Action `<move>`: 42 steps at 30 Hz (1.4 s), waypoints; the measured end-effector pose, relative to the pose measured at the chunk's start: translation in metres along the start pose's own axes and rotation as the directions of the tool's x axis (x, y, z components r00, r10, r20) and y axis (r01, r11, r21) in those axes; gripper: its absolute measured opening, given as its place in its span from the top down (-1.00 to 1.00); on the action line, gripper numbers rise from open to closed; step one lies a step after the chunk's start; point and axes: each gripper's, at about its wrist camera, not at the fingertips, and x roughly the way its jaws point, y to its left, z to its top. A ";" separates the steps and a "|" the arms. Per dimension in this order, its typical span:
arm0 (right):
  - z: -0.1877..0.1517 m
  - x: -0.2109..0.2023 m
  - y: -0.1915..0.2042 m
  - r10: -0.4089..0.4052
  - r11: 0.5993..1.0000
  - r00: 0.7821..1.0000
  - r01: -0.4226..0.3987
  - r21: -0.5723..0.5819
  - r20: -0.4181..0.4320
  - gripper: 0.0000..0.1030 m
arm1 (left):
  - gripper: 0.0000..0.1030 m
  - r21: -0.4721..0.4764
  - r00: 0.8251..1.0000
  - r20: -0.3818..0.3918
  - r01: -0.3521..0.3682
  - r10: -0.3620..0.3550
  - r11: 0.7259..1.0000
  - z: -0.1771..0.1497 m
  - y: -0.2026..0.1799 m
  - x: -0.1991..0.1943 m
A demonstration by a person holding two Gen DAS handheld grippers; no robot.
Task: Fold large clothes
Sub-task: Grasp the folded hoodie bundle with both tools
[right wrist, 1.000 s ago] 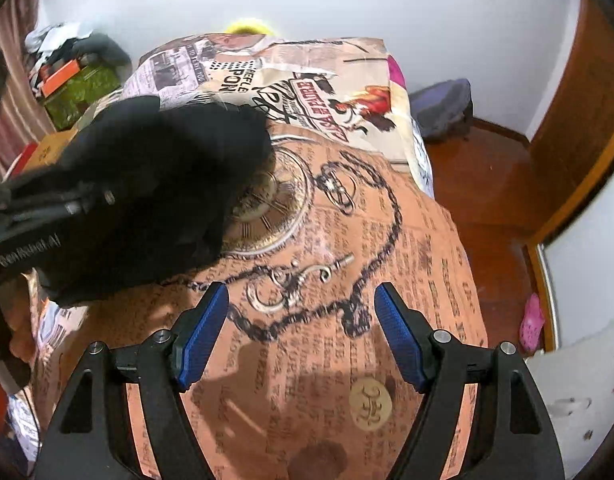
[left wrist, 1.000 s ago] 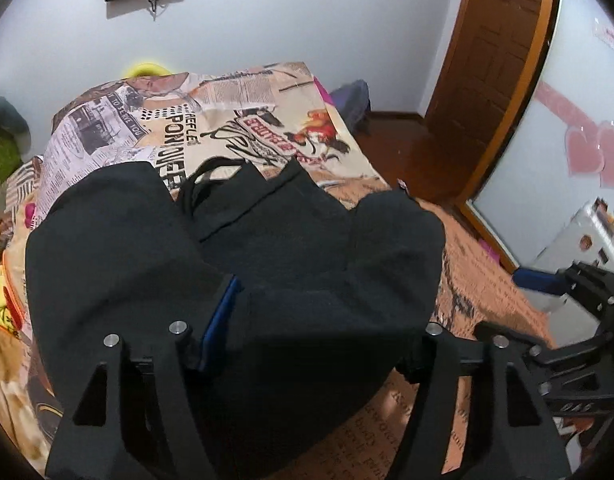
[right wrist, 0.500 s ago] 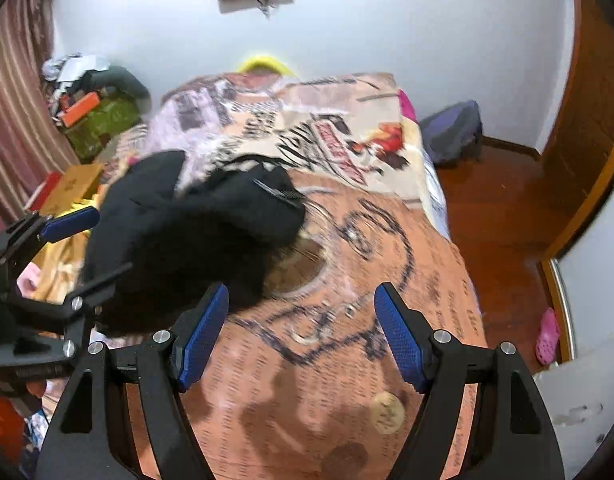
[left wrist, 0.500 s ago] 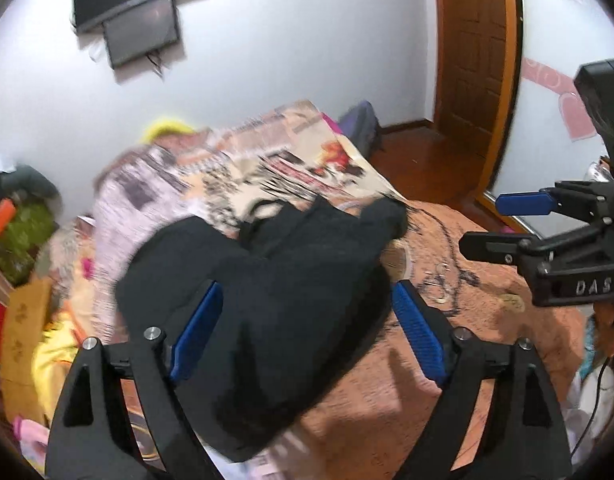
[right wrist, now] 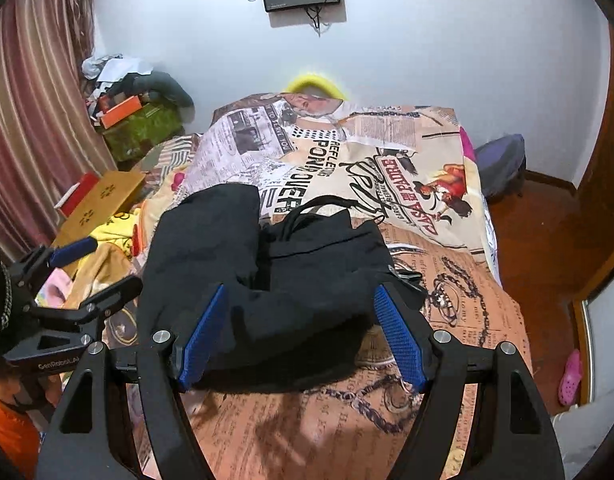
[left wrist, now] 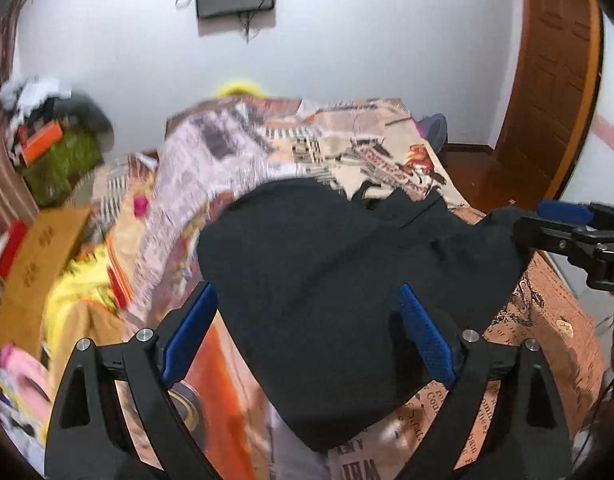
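Risk: slumping out of its fold, being soft and piled rather than squared, with no grip on it from either side. Risk: snagging of the looped cord (right wrist: 307, 210) at its far edge on a gripper finger during any re-approach, dragging the upper layer askew. Risk: sliding toward the near bed edge, lying close to it in the left wrist view.

Item: black garment (left wrist: 347, 280), lying bunched on the printed bed cover (right wrist: 387, 148), toward its near half; folded over into thick rounded lobes, edges uneven, matte and dark, showing little surface detail.

Left gripper (left wrist: 307, 336): standing wide, jaws having just been opening, framing the garment without pressing it, holding nothing. Right gripper (right wrist: 301, 336): standing moderately wide, pads clear of the cloth, holding nothing.
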 end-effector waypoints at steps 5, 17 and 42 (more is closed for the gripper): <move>-0.012 0.024 -0.020 0.029 0.997 0.997 -0.023 0.074 -0.074 -0.45 | -0.80 -0.029 0.997 -0.069 0.032 -0.034 0.999 -0.017 -0.007 0.030; -0.040 0.046 -0.057 0.115 0.977 0.974 -0.076 0.200 -0.195 -0.54 | -0.94 -0.011 0.996 -0.090 0.022 -0.023 1.000 -0.032 -0.015 0.041; -0.035 0.074 -0.111 0.340 0.870 0.917 -0.223 0.439 -0.210 -0.58 | -1.00 -0.581 0.885 -0.141 0.288 -0.443 0.761 -0.050 0.085 0.107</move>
